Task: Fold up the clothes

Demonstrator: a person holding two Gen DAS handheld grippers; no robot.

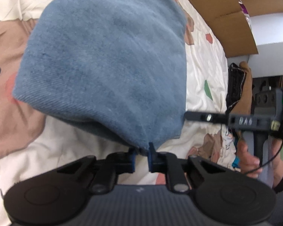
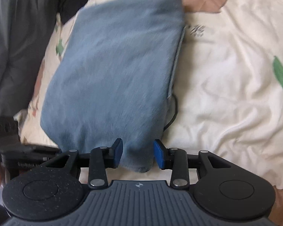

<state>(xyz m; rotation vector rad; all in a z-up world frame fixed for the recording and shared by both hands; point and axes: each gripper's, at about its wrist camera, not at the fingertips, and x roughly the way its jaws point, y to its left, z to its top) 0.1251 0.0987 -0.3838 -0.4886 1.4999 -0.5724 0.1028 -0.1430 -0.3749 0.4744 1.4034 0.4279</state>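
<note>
A blue denim garment (image 1: 107,62), folded into a thick pad, lies on a cream patterned bedsheet (image 1: 203,60). My left gripper (image 1: 141,155) is shut on the garment's near corner, its blue pads pinching the cloth. In the right wrist view the same garment (image 2: 115,71) fills the middle. My right gripper (image 2: 137,154) is open, its blue pads standing either side of the garment's near edge, with cloth between them. The right gripper also shows from the side in the left wrist view (image 1: 190,115), its finger touching the garment's right edge.
Cardboard boxes (image 1: 226,15) stand beyond the bed's far right edge, with a dark bag (image 1: 235,86) below them. A dark grey garment (image 2: 18,37) lies at the left of the right wrist view. A thin black cable (image 2: 173,113) lies by the denim's right side.
</note>
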